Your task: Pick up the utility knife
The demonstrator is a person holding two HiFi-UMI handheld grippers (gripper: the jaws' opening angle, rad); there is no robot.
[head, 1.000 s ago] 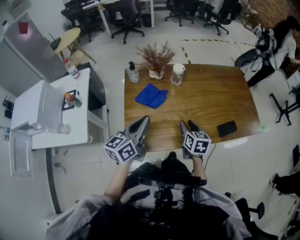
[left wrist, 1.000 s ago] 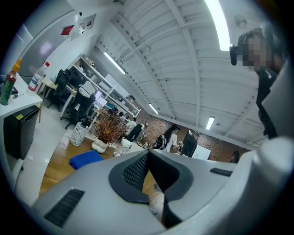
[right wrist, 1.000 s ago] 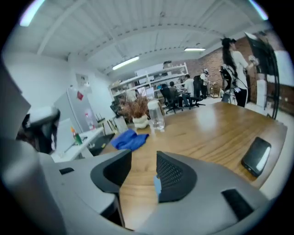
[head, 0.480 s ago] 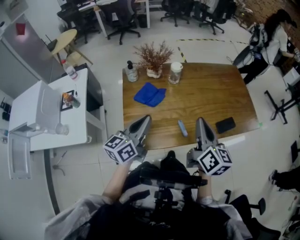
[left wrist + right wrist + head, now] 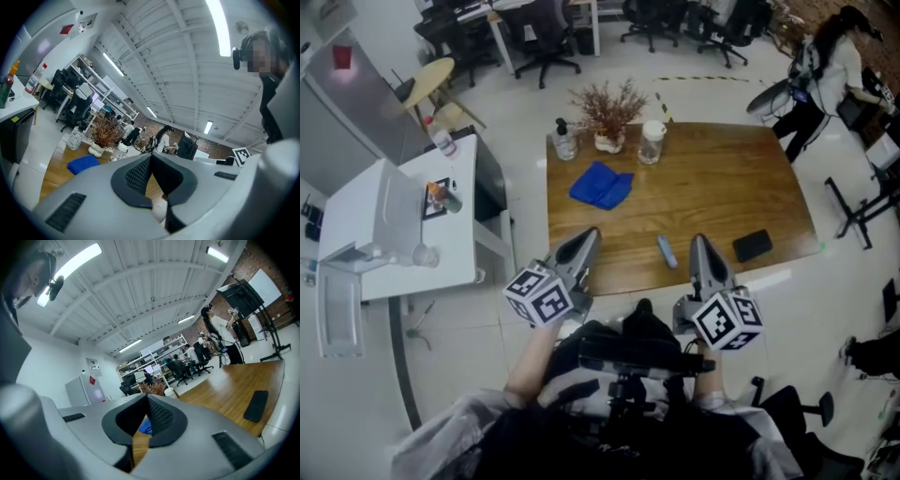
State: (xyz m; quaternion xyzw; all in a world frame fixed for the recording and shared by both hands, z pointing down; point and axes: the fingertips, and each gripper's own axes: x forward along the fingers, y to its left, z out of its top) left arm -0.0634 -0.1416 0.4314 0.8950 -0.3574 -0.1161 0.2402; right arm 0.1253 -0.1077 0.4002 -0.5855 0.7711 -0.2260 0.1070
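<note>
The utility knife (image 5: 666, 251), a small blue-grey bar, lies on the wooden table (image 5: 722, 187) near its front edge. My right gripper (image 5: 697, 242) hangs just right of the knife and apart from it, shut with nothing between its fingers; in the right gripper view its tips (image 5: 146, 397) meet. My left gripper (image 5: 589, 234) sits at the table's front left edge, well left of the knife, also shut and empty, with its tips (image 5: 151, 154) closed. Neither gripper view shows the knife.
A blue cloth (image 5: 602, 185) lies left of centre. A soap bottle (image 5: 565, 142), a vase of dried plant (image 5: 609, 112) and a white jar (image 5: 652, 142) stand along the far edge. A flat black object (image 5: 752, 246) lies at front right. A white side table (image 5: 403, 216) stands to the left.
My right gripper has lifted away to the right and gone from open to shut. The knife, hidden under it before, now lies uncovered on the table. The left gripper has stayed put.
</note>
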